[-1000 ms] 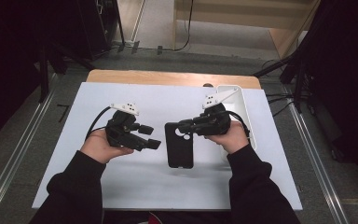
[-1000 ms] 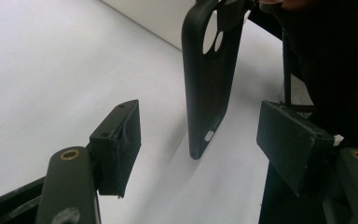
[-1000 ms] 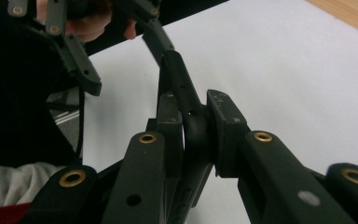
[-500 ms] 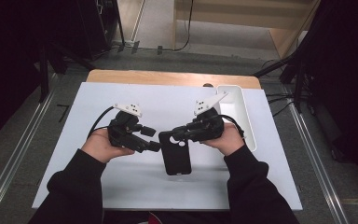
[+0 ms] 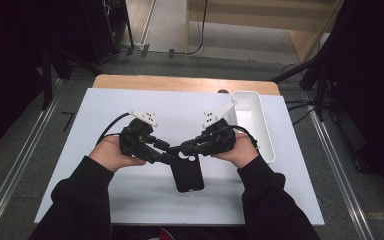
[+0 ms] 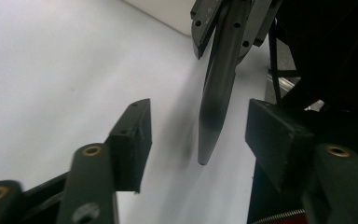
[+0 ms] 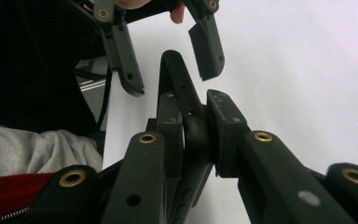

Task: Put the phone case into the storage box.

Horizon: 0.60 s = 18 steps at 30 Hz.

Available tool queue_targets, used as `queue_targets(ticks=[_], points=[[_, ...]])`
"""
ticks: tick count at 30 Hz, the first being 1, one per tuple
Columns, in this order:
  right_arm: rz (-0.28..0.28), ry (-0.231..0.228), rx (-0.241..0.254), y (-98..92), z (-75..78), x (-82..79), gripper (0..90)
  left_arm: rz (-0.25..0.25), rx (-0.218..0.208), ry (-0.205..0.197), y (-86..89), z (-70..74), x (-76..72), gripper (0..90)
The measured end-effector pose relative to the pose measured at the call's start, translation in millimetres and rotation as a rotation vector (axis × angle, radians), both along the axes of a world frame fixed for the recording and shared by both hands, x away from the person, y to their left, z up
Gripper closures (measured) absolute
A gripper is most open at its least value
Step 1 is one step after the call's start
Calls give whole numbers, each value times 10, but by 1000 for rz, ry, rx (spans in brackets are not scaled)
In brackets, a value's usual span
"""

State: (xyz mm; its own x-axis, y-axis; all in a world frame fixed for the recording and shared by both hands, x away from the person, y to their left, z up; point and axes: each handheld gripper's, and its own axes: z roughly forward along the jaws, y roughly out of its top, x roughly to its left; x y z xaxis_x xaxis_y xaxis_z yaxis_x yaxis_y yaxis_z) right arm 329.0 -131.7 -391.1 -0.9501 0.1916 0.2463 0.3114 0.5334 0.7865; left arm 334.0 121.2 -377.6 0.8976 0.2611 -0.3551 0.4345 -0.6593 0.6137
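Two claws work on one black phone case (image 5: 187, 172), held edge-on above the white worktop (image 5: 100, 200). The right claw (image 7: 196, 128) is clamped tight on the case's top end, its pads pressing both faces. The left claw (image 6: 196, 135) stands half open with the case's lower edge hanging between its pads (image 6: 135, 135) but touching neither; its jaws have just been closing toward it. In the high view the case hangs down from between the two claw tips, with the left claw (image 5: 167, 157) and the right claw (image 5: 192, 149) nearly meeting above it. A white tray (image 5: 252, 125) sits beyond the right claw, well apart from the work.

The step in hand looks like taking a second grip on the case. To do it well, the left claw should centre the thin edge between its pads before closing further, since the case sits nearer its right-hand pad. The right claw should keep steady so the case does not swing or twist as the second grip lands.
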Motion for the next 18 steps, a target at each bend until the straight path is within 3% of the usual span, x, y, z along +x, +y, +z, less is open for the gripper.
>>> queue_targets(ticks=[6, 9, 13, 18], points=[[26, 1, -8, 57, -11, -17, 743, -18, 51, 44, -42, -21, 18, 563], [42, 1, -15, 94, -30, -14, 744, -26, 53, 58, -51, -33, 24, 643], [53, 4, -22, 121, -46, -8, 743, -44, 73, 46, -70, -29, 20, 664], [54, 10, -20, 127, -55, 6, 743, -66, 71, 29, -84, -24, 2, 759]])
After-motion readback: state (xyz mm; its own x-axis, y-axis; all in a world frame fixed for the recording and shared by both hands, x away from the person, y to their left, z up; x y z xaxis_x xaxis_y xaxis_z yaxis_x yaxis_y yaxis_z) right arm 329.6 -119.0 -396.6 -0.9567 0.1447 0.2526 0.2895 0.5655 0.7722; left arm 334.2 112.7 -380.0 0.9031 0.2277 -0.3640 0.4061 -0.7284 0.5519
